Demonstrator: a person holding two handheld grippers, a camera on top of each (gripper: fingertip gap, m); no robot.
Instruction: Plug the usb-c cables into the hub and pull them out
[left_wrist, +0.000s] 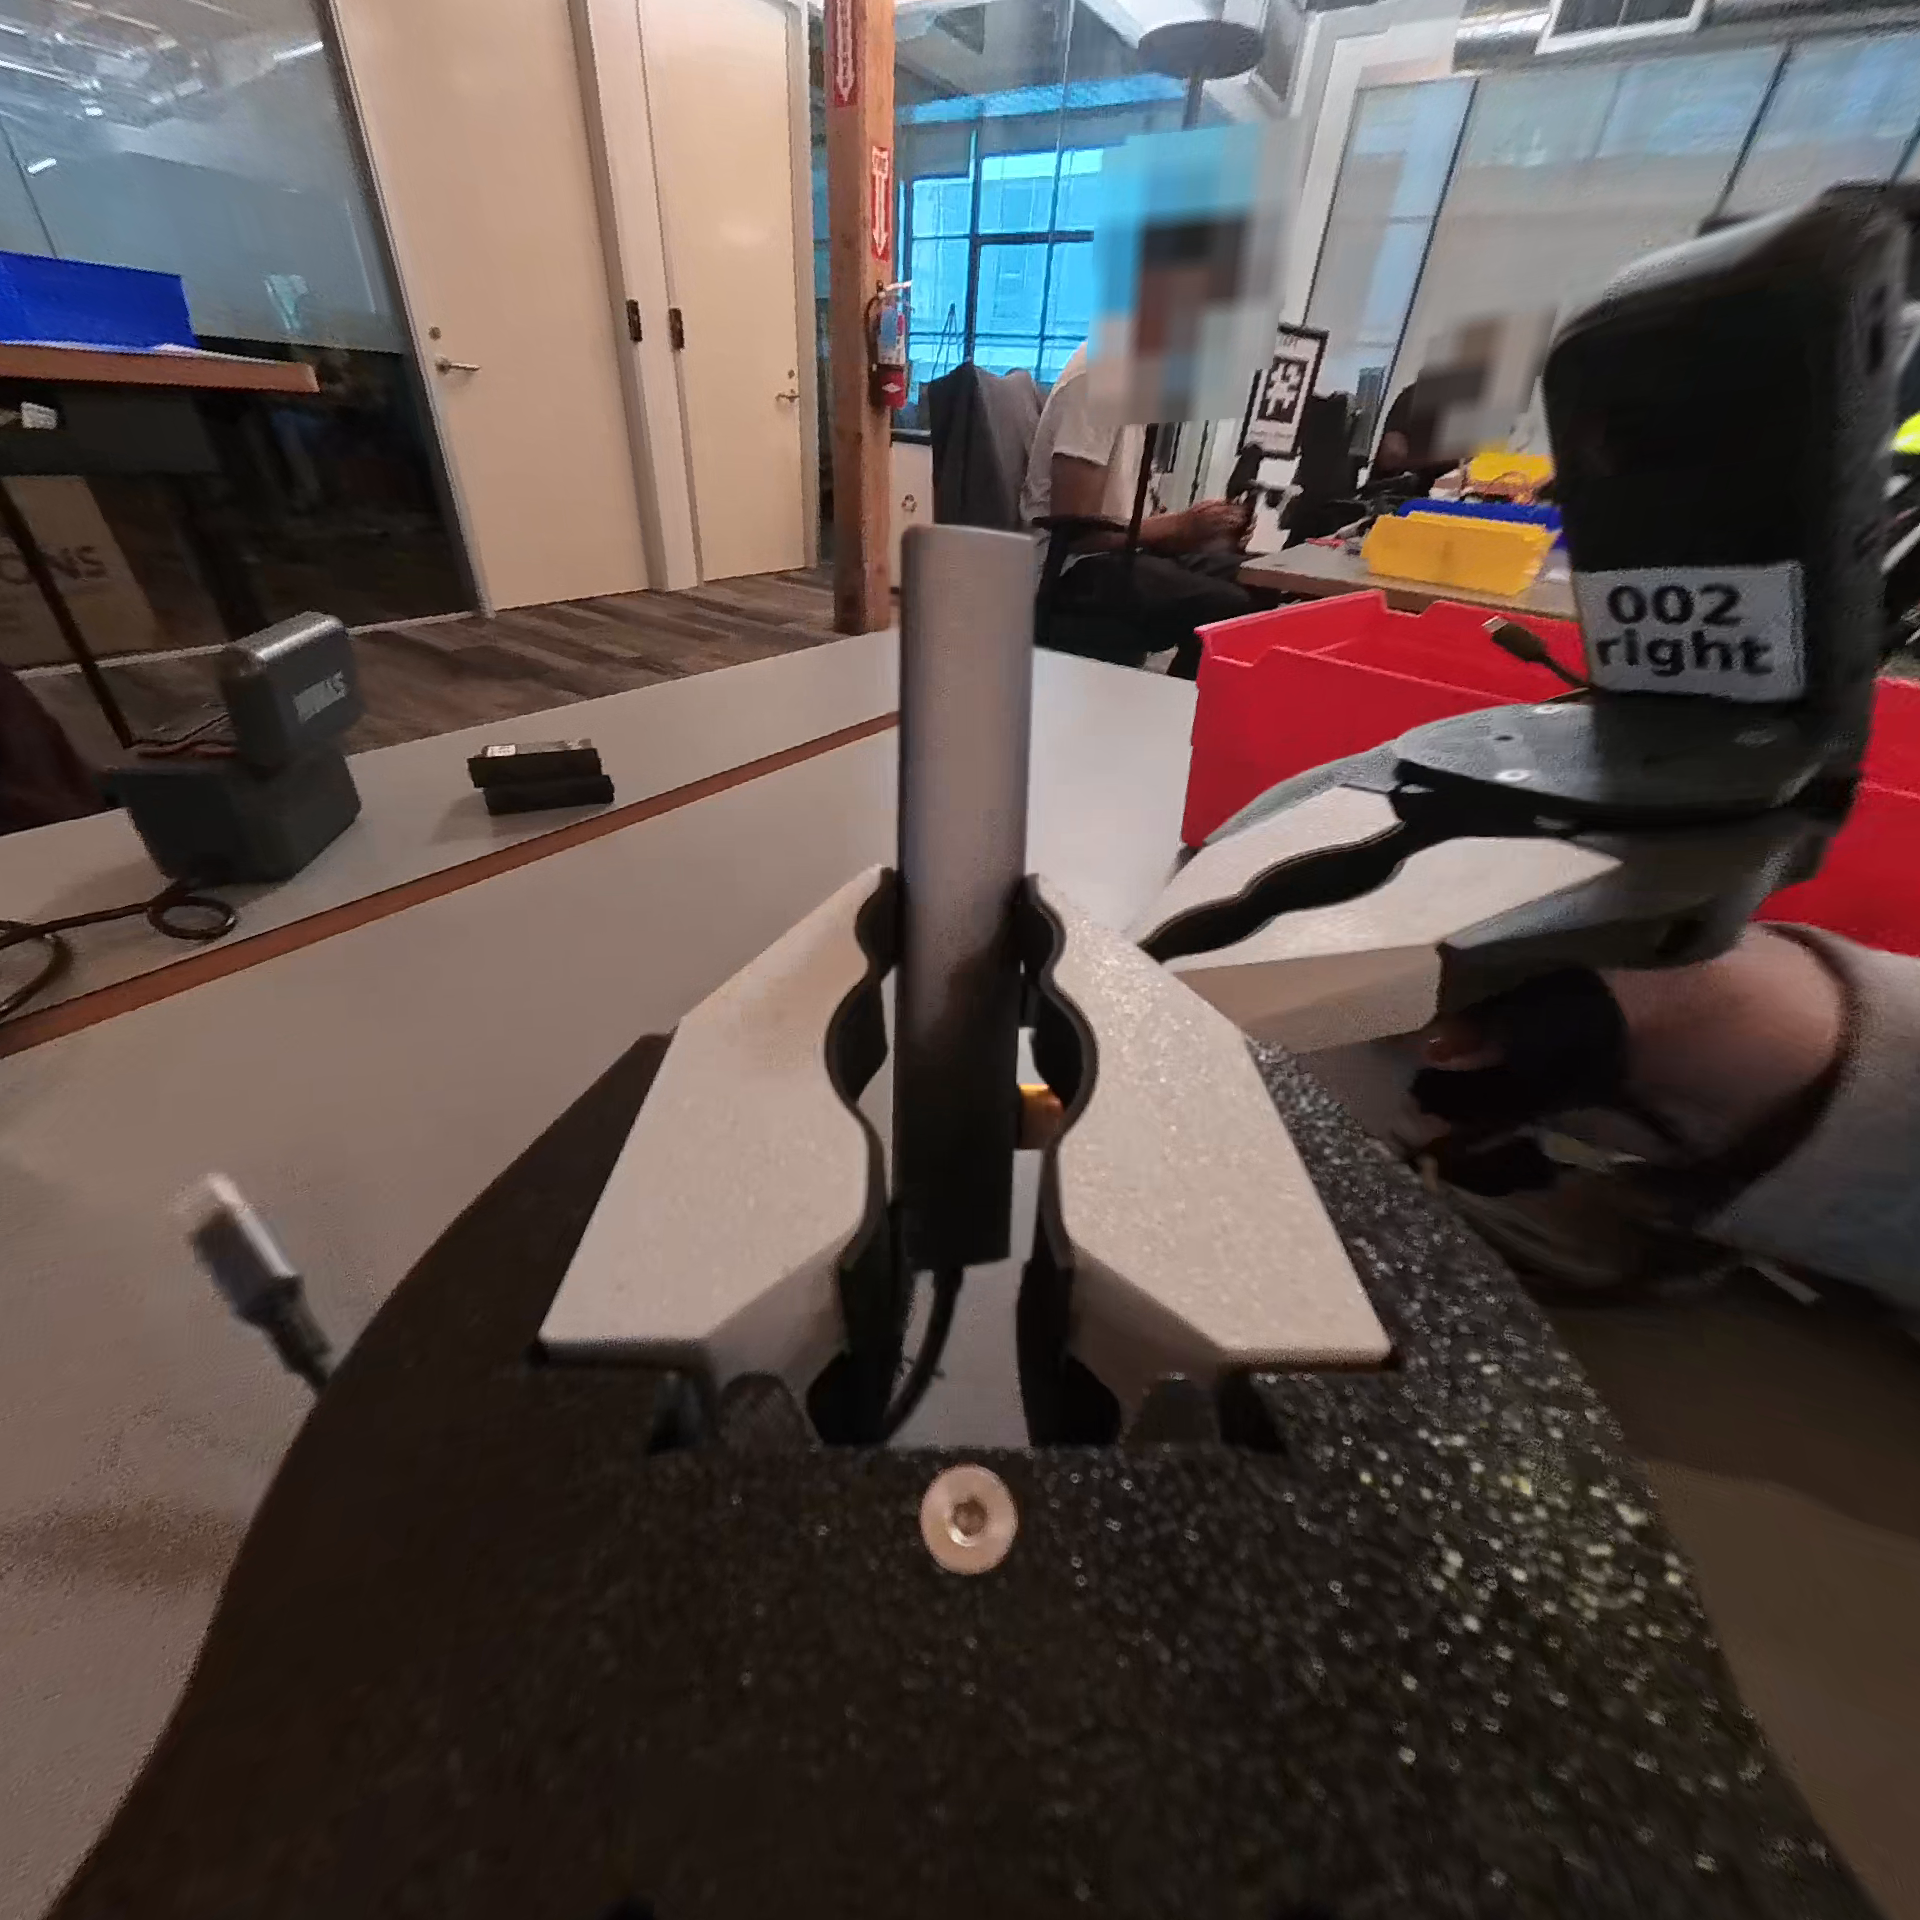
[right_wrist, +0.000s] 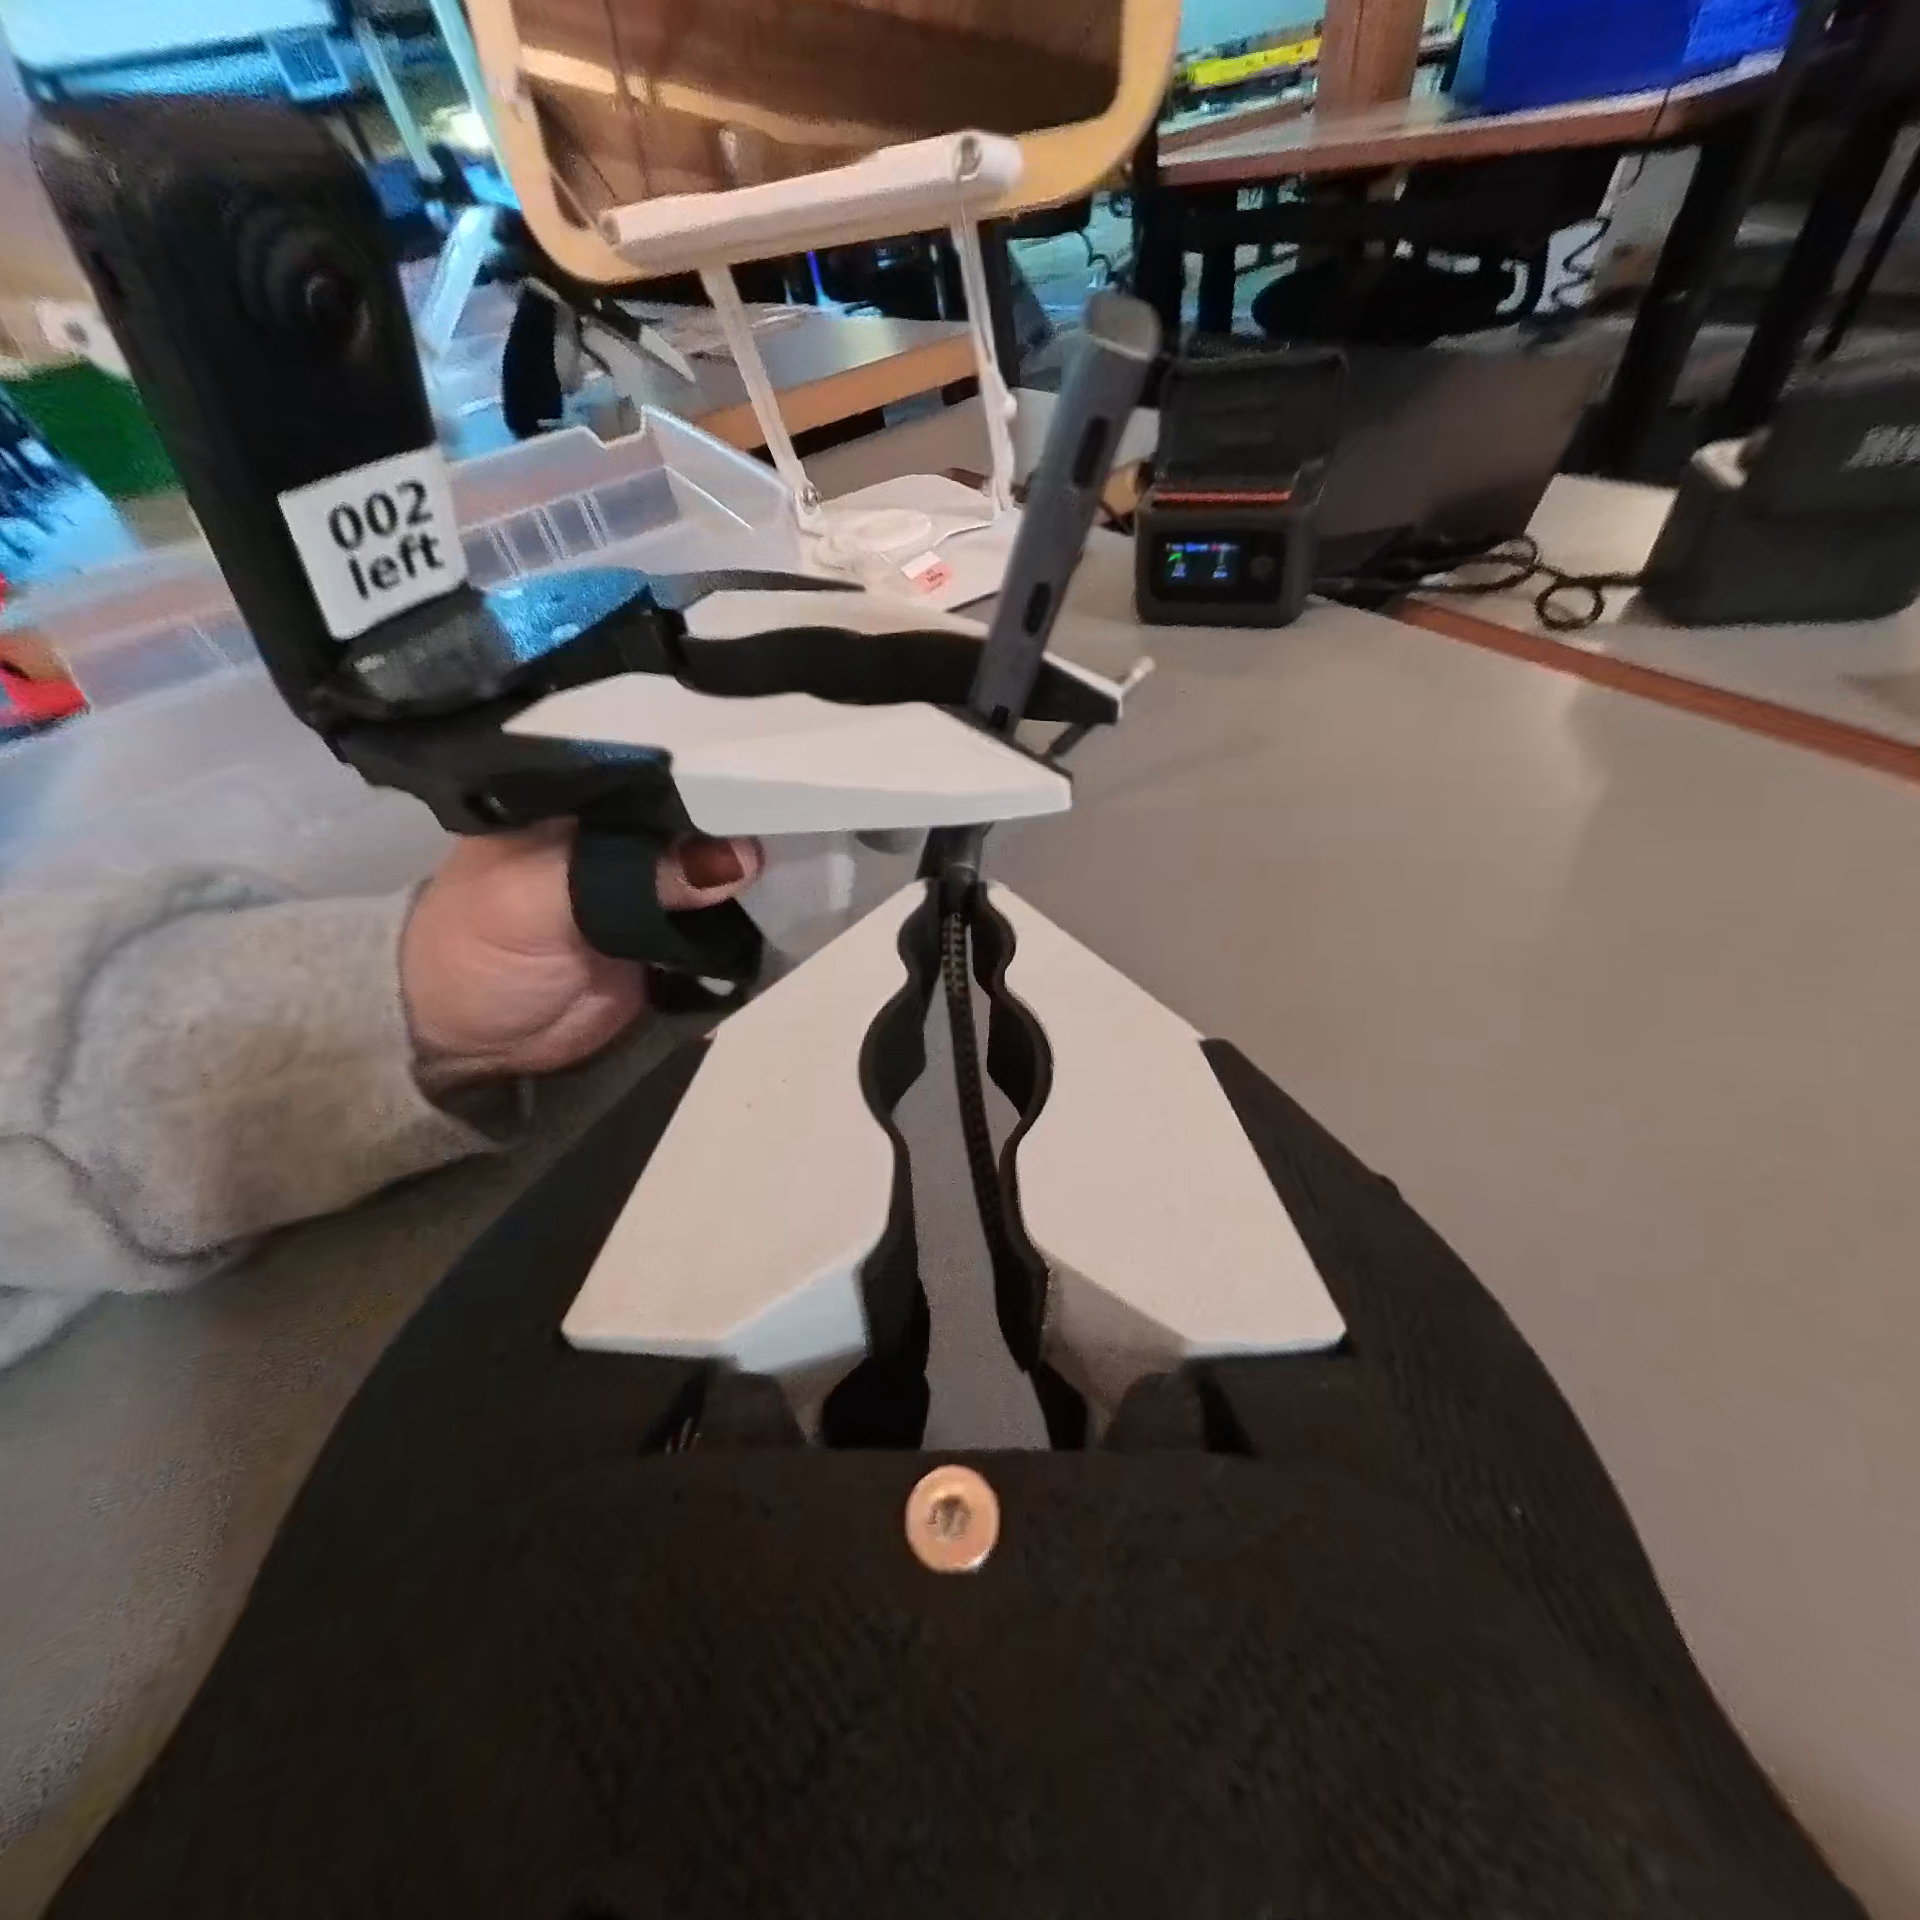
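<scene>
We clamp the grey hub (left_wrist: 966, 831) in the left gripper (left_wrist: 961, 904) and the braided usb-c cable (right_wrist: 971, 1049) in the right gripper (right_wrist: 954, 894), where a tilted plug could jam at the port.

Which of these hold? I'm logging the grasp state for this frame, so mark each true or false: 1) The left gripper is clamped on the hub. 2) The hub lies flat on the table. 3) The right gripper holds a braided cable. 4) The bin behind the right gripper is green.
1) True: the left gripper is shut on the grey hub.
2) False: the hub stands on end, off the table.
3) True: the right gripper pinches the braided cable.
4) False: the bin is red.
</scene>
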